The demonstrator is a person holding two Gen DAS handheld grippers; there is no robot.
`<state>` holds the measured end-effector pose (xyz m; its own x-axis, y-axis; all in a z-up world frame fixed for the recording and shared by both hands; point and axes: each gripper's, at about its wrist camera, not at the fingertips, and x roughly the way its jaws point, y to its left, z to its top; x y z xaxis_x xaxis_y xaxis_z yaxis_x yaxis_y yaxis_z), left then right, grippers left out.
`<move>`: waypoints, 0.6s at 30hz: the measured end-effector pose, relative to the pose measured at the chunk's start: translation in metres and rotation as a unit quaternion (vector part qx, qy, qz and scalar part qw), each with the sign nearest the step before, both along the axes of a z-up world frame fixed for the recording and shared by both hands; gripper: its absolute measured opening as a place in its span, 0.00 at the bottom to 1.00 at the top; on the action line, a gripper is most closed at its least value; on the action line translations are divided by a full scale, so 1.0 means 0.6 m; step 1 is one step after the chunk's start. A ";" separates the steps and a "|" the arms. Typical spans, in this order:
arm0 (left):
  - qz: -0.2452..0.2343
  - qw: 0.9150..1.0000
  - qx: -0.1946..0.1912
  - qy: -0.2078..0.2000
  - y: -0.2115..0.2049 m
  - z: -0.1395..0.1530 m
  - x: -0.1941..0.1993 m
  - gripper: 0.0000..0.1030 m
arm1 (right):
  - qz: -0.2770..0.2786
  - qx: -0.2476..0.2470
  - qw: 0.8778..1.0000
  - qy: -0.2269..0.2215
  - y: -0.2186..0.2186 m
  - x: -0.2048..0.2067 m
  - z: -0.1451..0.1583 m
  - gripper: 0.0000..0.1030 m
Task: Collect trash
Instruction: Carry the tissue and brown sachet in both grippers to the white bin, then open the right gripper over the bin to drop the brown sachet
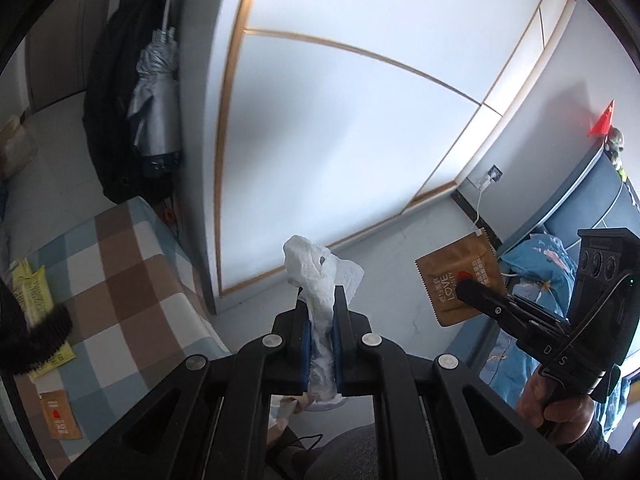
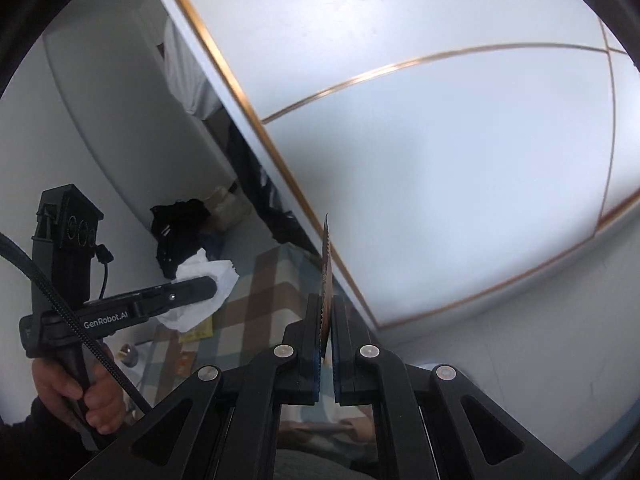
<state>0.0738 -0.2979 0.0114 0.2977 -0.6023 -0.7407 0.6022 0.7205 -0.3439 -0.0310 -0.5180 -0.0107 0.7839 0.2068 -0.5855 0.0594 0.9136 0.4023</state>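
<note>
White tissue (image 1: pixel 320 276) crumpled; brown wrapper (image 1: pixel 452 280) flat, serrated edges

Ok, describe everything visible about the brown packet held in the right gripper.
The brown packet is a flat, square foil-like sachet with serrated edges, printed with white lettering including "LOVE" and a red spot. The right gripper is shut on one edge, so it hangs in the air, clear of the checked cover. From the right wrist it shows edge-on, a thin toothed strip rising between the pads. It looks empty and slightly creased. Nothing else touches it.

White gold-trimmed wardrobe (image 1: pixel 340 120), checked bedding (image 1: pixel 132 280)
</note>
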 end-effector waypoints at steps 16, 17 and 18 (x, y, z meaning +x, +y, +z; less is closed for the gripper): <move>-0.071 0.980 0.099 0.154 -0.128 -0.188 0.025 0.05 | -0.065 0.085 0.982 0.154 -0.107 0.027 -0.278 0.03; -0.075 0.979 0.104 0.160 -0.135 -0.193 0.027 0.04 | -0.065 0.088 0.981 0.163 -0.107 0.029 -0.293 0.03; -0.078 0.977 0.108 0.168 -0.140 -0.203 0.026 0.04 | -0.064 0.088 0.979 0.171 -0.103 0.029 -0.305 0.03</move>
